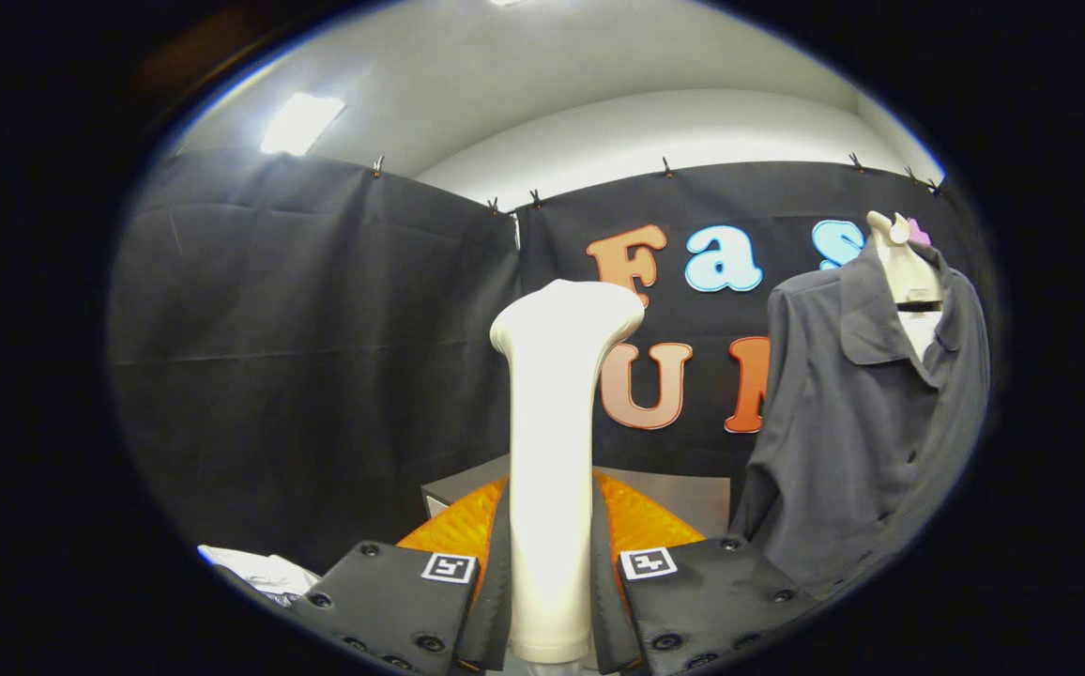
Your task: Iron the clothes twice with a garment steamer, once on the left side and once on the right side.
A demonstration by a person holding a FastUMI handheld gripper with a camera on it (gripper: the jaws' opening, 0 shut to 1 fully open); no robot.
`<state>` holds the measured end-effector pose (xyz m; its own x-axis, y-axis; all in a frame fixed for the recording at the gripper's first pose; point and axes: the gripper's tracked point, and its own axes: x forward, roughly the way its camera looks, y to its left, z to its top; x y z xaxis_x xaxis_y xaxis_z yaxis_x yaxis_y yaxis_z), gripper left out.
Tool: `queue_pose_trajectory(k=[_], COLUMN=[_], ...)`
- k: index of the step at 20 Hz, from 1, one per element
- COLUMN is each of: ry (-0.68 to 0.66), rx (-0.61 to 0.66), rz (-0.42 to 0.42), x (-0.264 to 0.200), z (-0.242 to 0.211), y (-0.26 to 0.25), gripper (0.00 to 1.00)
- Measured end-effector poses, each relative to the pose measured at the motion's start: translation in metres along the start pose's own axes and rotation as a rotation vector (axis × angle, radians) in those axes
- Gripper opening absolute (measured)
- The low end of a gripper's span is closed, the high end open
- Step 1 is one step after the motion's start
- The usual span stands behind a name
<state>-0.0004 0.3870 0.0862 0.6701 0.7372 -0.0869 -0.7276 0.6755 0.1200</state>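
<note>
**Steamer in grip, shirt off to the right**

Between your two fingers stands the garment steamer (552, 469), upright, its handle running up from the gripper (550, 601) and flaring into a wider head at the top. Both fingers press against the handle from either side, so your jaws are clamped on it (no gap visible on either flank). Each finger carries a small square marker tag on its upper face.

Beyond the fingers and to the right hangs the grey shirt (866, 422), collared and buttoned down the front, draped on a pale mannequin form (904, 263) whose neck shows above the collar. The steamer head is apart from the shirt; black cloth wall (317, 357) shows between them.

Just behind the steamer handle, an orange quilted surface (641, 521) spreads low to both sides, with a grey box edge (674, 488) behind it. Some white crumpled material (256, 568) lies beside your left finger; you cannot tell what it is.
</note>
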Motion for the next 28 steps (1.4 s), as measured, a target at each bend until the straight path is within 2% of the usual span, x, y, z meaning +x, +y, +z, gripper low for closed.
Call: queue_pose_trajectory(k=[9,13,17,21,28], ry=[-0.056,-0.078,-0.095,-0.087,-0.059], rx=[0.008,-0.019,-0.045,-0.058,0.010], rz=[-0.172,-0.287,-0.351,-0.411,-0.424], x=[-0.071,-0.092,-0.108,-0.106,-0.077], z=[-0.001,-0.017,-0.035,-0.046,-0.062], y=[-0.077,-0.121,-0.162,-0.214,-0.265], gripper=[0.42,0.42,0.42,0.42,0.42])
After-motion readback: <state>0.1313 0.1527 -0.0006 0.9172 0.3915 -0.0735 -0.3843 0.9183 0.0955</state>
